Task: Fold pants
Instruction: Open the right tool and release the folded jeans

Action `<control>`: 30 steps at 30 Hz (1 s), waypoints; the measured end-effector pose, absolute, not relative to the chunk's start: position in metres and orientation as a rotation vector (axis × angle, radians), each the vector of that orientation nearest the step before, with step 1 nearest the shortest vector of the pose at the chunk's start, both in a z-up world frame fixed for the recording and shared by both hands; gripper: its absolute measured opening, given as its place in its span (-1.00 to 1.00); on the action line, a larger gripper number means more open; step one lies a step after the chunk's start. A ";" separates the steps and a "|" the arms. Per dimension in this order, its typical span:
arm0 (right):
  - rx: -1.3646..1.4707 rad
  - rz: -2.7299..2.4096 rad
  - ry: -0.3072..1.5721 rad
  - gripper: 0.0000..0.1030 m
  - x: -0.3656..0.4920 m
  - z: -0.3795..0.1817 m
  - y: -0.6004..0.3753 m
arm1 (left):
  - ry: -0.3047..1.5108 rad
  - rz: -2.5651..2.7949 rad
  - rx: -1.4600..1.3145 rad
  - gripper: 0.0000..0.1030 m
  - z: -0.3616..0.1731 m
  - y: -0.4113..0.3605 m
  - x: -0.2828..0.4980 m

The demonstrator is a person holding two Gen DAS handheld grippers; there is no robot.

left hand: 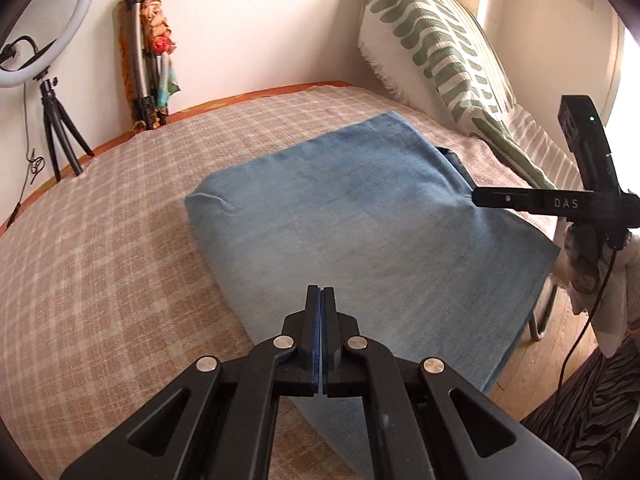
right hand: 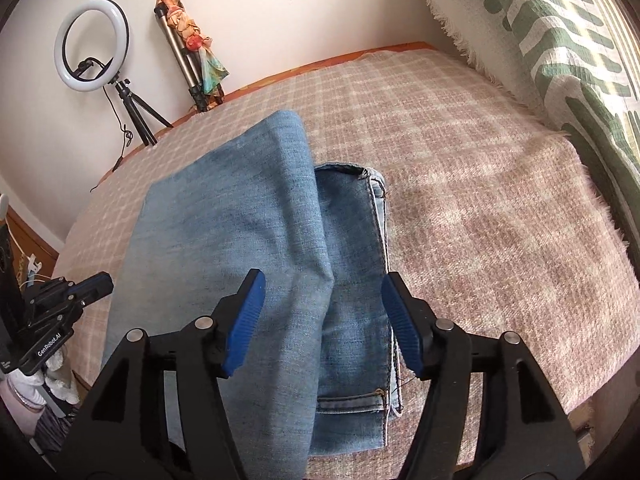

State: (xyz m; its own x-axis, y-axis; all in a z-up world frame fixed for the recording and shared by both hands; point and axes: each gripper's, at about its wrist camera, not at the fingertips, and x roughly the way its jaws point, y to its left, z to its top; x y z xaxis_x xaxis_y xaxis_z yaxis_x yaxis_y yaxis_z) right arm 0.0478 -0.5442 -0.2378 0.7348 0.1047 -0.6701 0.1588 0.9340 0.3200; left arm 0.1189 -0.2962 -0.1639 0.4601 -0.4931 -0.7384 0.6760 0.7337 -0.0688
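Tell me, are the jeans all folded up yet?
Nearly! The jeans already lie doubled over on the checked blanket, one layer on top. Nothing is held: the right claw is open above them and the left claw is shut and empty. Maybe one more fold or a tidy is left.

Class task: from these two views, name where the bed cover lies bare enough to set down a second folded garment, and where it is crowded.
Free: the checked cover between the folded jeans and the green-patterned pillow, and the cover between the jeans and the wall-side edge with the ring light. Crowded: the near edge, where the open right gripper and shut left gripper hover over the jeans.
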 end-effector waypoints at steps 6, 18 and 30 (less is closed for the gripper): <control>0.264 -0.084 0.709 1.00 0.053 -0.231 -0.543 | 0.903 -0.701 0.169 -1.00 -0.165 -0.283 0.143; 0.387 0.002 0.836 1.00 0.081 -0.264 -0.576 | 1.077 -0.745 -0.021 -1.00 -0.191 -0.268 0.173; 0.327 0.125 0.837 1.00 0.092 -0.265 -0.553 | 1.146 -0.682 -0.126 -1.00 -0.201 -0.245 0.193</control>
